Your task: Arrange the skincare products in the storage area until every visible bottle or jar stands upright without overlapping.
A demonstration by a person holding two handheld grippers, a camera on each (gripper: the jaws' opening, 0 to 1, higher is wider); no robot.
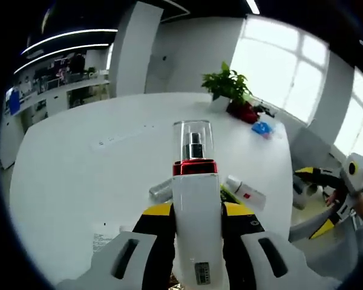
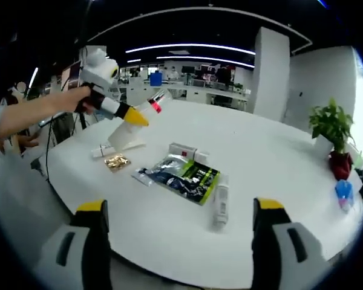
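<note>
- While its jaws clamp a white pump bottle (image 1: 195, 211) with a red collar and clear cap, the left hand-held gripper (image 1: 196, 226) holds it tilted above the white surface (image 1: 72, 181).
- Right hand-held gripper (image 2: 178, 235): jaws wide apart, holding nothing.
- Beside the green sachet (image 2: 183, 174) lies a white tube (image 2: 221, 202); gold jar (image 2: 116, 161) nearby.

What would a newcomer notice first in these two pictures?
Probably the white bottle with a red band and clear cap, clamped between the left gripper jaws and lifted above the round white table. Next, in the right gripper view, the dark foil sachet lying flat mid-table, with a small white bottle on its side beside it. A green potted plant stands at the far edge.
</note>
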